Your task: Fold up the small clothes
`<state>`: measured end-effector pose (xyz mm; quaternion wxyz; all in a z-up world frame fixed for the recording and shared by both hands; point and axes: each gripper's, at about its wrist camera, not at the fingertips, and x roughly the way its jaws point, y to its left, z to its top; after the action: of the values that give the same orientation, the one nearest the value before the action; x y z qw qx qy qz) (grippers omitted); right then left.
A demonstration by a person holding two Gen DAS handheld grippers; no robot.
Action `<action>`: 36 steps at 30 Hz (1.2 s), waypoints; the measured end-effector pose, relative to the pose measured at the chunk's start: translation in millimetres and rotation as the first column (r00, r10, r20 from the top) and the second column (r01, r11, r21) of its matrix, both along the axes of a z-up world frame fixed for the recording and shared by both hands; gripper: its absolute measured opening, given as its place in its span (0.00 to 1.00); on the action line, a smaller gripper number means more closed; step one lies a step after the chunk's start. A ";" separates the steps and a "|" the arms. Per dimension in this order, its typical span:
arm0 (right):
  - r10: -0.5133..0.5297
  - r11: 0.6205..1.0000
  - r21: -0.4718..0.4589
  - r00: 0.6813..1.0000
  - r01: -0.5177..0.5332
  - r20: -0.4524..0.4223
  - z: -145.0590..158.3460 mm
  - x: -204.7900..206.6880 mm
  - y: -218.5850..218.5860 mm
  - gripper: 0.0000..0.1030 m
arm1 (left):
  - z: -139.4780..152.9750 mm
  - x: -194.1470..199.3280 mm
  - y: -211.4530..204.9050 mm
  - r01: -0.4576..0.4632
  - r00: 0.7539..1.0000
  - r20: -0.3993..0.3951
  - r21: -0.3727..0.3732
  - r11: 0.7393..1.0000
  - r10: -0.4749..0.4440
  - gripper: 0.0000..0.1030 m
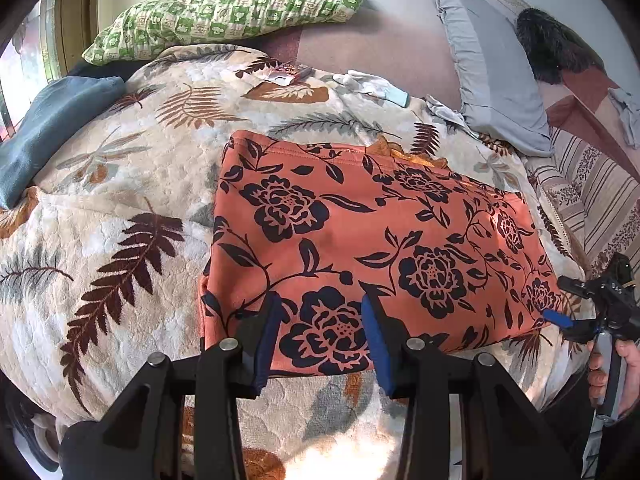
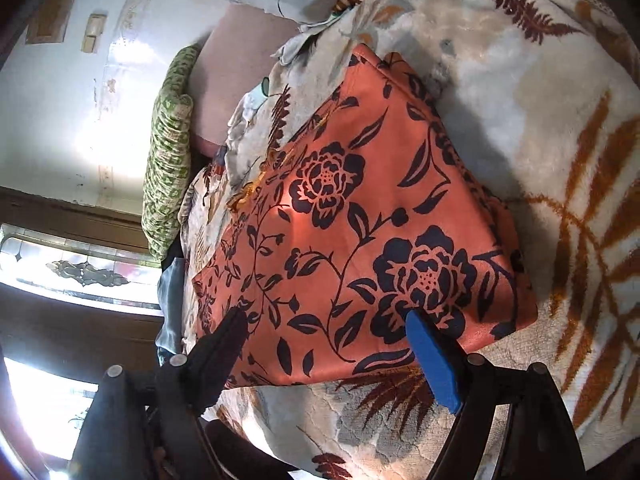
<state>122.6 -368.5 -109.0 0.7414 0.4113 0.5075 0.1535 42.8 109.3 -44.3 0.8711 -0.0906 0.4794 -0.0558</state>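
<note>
Left wrist view: the garment [image 1: 372, 236], orange with dark flowers, lies folded into a flat rectangle on the blanket [image 1: 120, 200], its near edge toward the camera. The left gripper [image 1: 322, 312] hangs over that near edge with its jaws spread wide, the blue pads either side of a printed flower and pinching nothing; it looks placed there to take the edge for another fold, or else it has no more to do with a finished piece (I cannot tell which from this). At the right rim the right gripper [image 1: 560, 318] shows, held in a hand [image 1: 624, 364], its blue tip at the garment's right corner, so the two tools bracket the near edge, which is how one would lift it evenly. Behind lie a green pillow [image 1: 224, 12], a grey pillow [image 1: 496, 80] and a blue cloth [image 1: 48, 128], none of them in the way. Right wrist view: the same garment [image 2: 360, 220] fills the middle, seen from its right end, flat and squared on the blanket [image 2: 560, 160]. Here the right gripper [image 2: 332, 320] also stands wide apart, one finger dark and the other's blue pad over the cloth's nearest edge, gripping nothing. Whether the fingertips touch the cloth or hover just above it is not clear. The fold appears tidy, with a little orange trim peeking at the far edge.
</note>
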 end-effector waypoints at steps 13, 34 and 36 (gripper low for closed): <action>-0.078 0.996 0.040 0.996 0.080 -0.053 -19.7 2.6 -24.5 0.82 | -0.5 8.9 -10.2 0.017 1.000 0.003 0.028 0.999 -0.017 0.41; 0.036 0.997 0.059 0.996 -0.041 0.083 40.2 74.3 8.3 0.82 | -58.8 36.8 -26.7 0.036 0.995 -0.099 0.114 0.993 -0.025 0.52; 0.069 0.990 0.115 0.992 -0.081 0.105 41.9 102.9 27.5 0.82 | -59.0 37.9 -27.3 0.037 0.995 -0.098 0.113 0.993 -0.026 0.55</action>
<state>225.5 -341.0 -67.1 0.7342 0.4270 0.4743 0.2317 80.6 82.0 -103.3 0.8497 -0.0355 0.5248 -0.0376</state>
